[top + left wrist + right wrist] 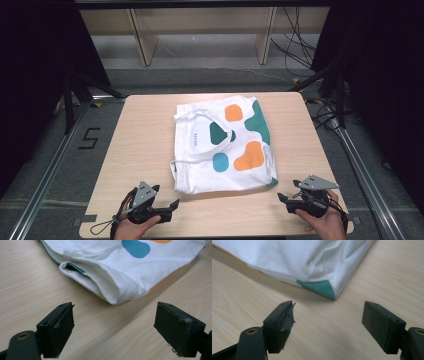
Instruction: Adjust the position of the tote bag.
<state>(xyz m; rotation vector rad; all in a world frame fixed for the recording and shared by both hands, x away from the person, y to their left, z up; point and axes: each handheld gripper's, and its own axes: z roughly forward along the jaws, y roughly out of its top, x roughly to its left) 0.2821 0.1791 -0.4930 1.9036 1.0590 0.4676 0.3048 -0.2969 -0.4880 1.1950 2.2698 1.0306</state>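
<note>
A folded white shirt (225, 145) with orange and teal blobs lies mid-desk (145, 150). Your left gripper (167, 207) and right gripper (285, 199) rest near the shirt's two near corners, fingers (58, 330) spread wide, holding nothing.

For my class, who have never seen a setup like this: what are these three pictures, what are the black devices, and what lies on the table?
A person sits at a wooden table, holding a two-jaw gripper in each hand: the left gripper and the right gripper. The high view looks down from above. The other two pictures come from cameras riding on each gripper, looking along its black jaws. On the table lies a folded white T-shirt with orange, green and blue patches. Both grippers are open, near the shirt's near corners, holding nothing.
</note>
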